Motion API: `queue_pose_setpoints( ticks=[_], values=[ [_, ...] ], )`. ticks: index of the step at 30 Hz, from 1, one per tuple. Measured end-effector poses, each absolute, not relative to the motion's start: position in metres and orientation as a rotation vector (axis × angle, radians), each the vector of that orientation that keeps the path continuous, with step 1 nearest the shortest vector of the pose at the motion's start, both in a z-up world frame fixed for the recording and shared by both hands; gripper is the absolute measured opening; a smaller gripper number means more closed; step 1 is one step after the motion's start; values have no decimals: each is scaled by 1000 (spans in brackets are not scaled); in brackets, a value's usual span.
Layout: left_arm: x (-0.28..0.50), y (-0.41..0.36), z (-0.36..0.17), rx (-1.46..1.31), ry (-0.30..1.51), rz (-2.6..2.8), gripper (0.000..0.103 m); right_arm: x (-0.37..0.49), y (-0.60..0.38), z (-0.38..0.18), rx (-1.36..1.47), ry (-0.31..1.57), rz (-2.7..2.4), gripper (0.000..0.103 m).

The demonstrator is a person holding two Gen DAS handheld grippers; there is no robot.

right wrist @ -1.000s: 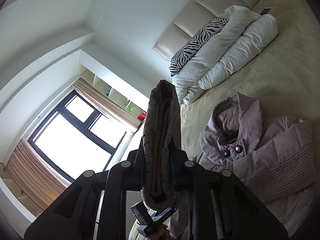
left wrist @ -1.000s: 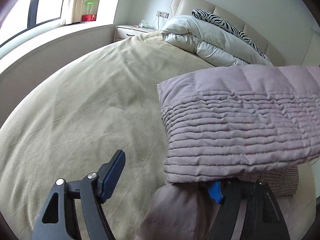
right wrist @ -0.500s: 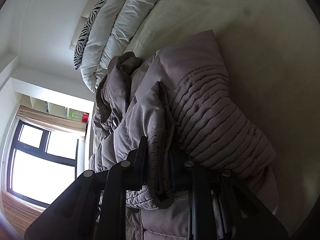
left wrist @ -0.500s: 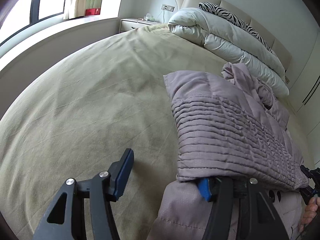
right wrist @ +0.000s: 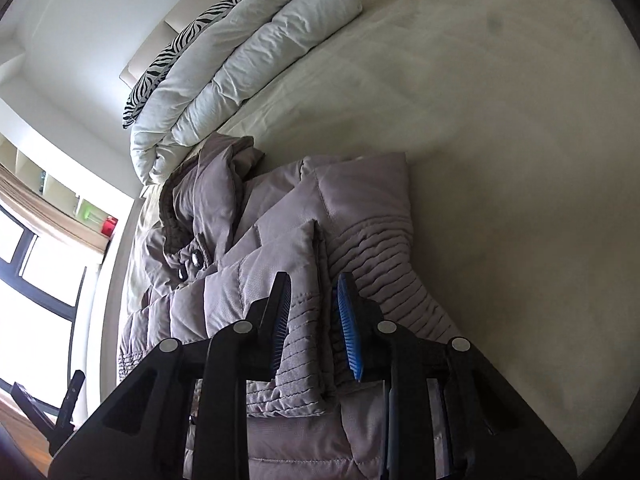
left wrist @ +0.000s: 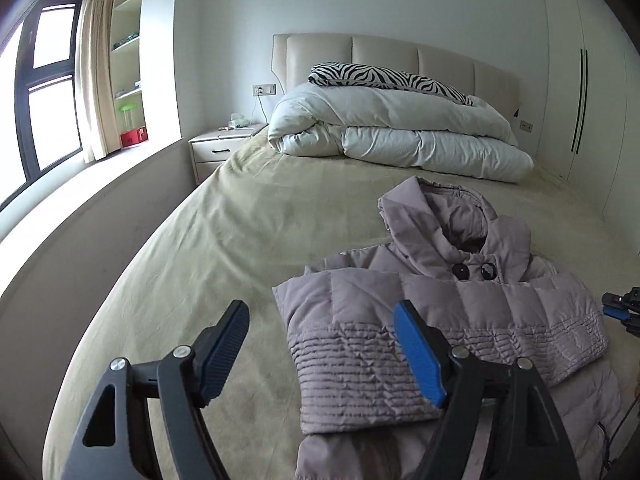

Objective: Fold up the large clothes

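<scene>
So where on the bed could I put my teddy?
Bare sheet lies between the puffy jacket and the window-side edge of the bed, and between its hood and the rolled white duvet. It's crowded at the headboard and under the jacket.

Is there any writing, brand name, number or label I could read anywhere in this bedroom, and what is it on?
None can be read.
The red box on the window ledge shows a pale mark, too small and blurred to read.
The jacket shows two dark buttons but no label or print.
The zebra pillow bears only stripes.
The wall socket shows no legible marking.
</scene>
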State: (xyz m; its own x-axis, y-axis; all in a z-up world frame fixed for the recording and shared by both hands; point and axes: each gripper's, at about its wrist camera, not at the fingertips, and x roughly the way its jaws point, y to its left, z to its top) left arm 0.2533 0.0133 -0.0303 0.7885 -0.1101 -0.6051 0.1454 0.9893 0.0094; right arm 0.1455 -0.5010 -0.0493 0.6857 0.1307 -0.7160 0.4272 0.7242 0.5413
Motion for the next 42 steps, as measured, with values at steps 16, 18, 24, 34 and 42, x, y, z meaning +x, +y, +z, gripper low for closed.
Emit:
queue_pose_setpoints(
  ticks=[16, 18, 24, 34, 42],
  values=[
    [271, -10, -131, 227, 846, -170, 72, 198, -424, -87, 597, 850, 157, 24],
    [273, -4, -119, 193, 870, -186, 70, 201, -423, -78, 577, 864, 147, 24],
    [291, 14, -37, 60, 700, -224, 103, 208, -446, -18, 538, 670, 122, 103],
    [475, -11, -69, -302, 1044, -431, 101, 365, -512, -36, 861, 881, 170, 103],
    [547, -69, -119, -340, 1249, -480, 101, 451, -510, -85, 843, 1037, 165, 99]
  ],
)
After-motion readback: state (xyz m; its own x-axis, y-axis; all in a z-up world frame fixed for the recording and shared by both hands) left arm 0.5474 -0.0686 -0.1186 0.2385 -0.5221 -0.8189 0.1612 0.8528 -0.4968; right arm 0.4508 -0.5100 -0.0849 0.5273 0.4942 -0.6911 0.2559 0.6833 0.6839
